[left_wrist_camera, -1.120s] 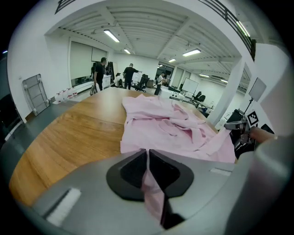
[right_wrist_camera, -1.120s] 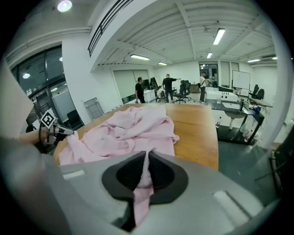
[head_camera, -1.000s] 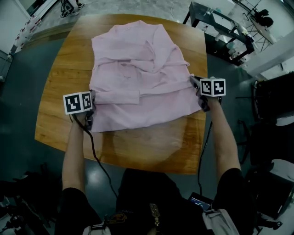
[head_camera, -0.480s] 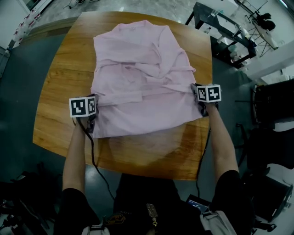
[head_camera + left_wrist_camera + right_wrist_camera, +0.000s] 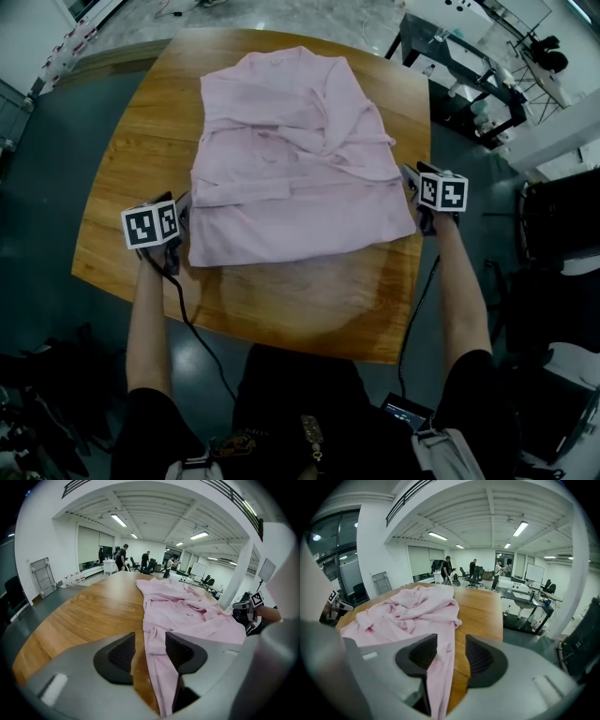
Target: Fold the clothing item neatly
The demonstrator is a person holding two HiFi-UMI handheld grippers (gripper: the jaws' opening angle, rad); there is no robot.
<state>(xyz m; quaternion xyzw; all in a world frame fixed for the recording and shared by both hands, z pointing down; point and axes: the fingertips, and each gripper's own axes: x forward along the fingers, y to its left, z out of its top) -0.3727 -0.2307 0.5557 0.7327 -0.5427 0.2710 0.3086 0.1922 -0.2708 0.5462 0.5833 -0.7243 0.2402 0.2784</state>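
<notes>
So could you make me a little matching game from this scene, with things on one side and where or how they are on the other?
Things:
1. garment
2. table
3. left gripper
4. right gripper

Descriptions:
A. at the cloth's near right corner
B. brown wood, underneath everything
C. pale pink, lying spread out
D. at the cloth's near left corner

Pairs: 1-C, 2-B, 3-D, 4-A.

The jaws of both grippers have just been opening. Each gripper now stands open with an edge of the garment between its jaws.
</notes>
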